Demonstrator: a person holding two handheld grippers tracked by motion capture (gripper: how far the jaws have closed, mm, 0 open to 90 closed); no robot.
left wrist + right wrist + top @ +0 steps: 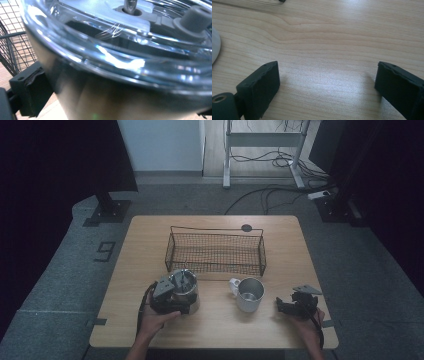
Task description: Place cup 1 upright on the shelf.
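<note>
High view, left side: left gripper [176, 296] in person's left hand [159, 316], right against metal pot [186, 289] w/ glass lid, near table's front-left.
Left jaws: wide around the pot; one black pad [31, 88] stands just beside pot wall, cannot tell if it presses.
Pot: upright on wooden table [150, 245], just in front of wire basket [216, 251], its left end.
Lid, left gripper view: clear glass, grey knob [195, 21] near rim.
Center: steel mug [248, 294], white handle, upright, apart from the pot.
Right side: right gripper [286, 306] low over the table, near the mug.
Right jaws: wide apart, only bare wood between them.
</note>
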